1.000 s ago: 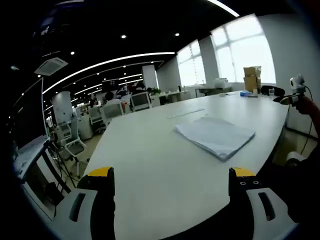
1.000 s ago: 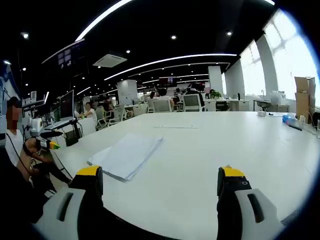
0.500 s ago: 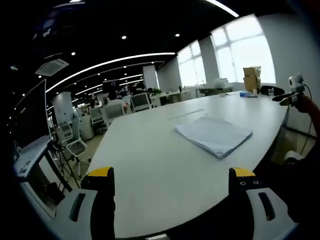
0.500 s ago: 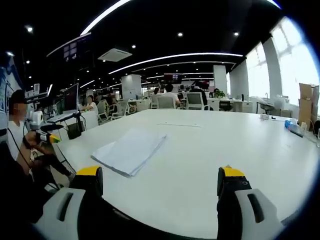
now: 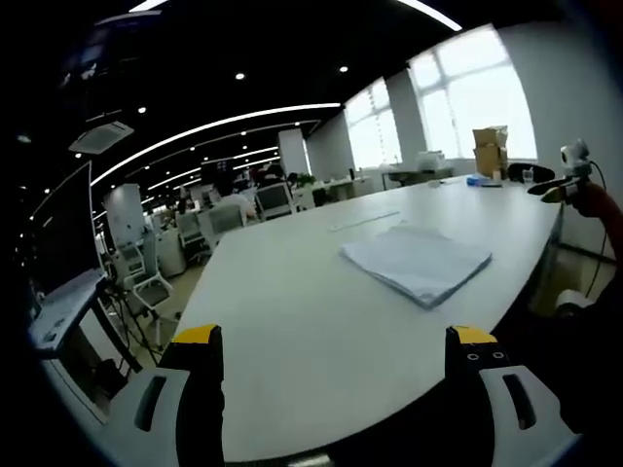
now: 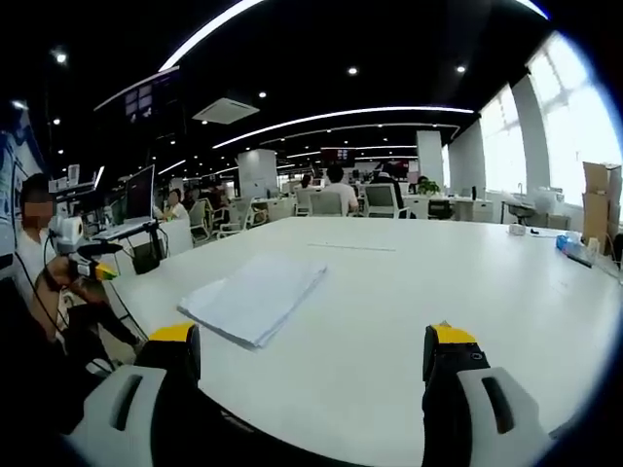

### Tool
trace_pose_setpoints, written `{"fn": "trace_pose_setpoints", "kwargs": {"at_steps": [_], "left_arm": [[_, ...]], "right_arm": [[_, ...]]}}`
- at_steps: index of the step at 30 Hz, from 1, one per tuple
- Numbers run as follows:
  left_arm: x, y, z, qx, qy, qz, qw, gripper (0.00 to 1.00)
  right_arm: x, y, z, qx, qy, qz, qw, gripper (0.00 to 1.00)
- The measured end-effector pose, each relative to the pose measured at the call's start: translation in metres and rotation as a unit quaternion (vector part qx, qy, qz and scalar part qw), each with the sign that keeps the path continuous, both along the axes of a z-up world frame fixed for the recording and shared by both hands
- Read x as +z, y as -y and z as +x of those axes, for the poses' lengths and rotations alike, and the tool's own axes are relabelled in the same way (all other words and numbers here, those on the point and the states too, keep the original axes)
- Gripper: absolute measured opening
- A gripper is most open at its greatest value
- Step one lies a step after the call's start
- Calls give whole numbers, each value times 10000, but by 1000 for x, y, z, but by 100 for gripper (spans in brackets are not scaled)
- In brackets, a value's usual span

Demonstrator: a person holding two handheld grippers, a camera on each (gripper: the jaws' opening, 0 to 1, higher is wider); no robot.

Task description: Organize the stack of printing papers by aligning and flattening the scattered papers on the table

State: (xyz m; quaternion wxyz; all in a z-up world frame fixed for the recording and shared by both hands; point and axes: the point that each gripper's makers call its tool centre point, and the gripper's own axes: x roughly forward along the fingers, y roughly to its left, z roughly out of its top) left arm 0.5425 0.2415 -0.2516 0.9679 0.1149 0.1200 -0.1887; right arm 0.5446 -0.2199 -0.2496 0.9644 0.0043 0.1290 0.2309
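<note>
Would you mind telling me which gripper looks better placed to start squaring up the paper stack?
Neither clearly: both the left gripper and right gripper hang open, short of the flat white paper stack on the white table.

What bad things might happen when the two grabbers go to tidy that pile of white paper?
1. The stack of white printing papers lies near the edge of the white table; a sideways push might slide sheets off.
2. The left gripper and right gripper are both open and well short of the stack, approaching from opposite sides; squeezing unevenly could fan it out or crumple corners.
</note>
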Motion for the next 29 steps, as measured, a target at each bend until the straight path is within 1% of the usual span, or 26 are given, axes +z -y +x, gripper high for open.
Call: {"fn": "trace_pose_setpoints", "kwargs": {"at_steps": [4,13,19,29], "left_arm": [[-3,1,0,7,-25,34,10000,97],[-9,3,0,13,-89,107,9999,97],[-13,2,0,36,-122,255,9996,97],[-14,0,-1,54,-127,255,9996,97]], "right_arm": [[-4,0,0,1,-48,-27,10000,90],[-7,-2,0,35,-80,-42,10000,90],[-6,-4,0,42,-74,-53,9999,90],[-10,-4,1,38,-119,-92,9999,90]]}}
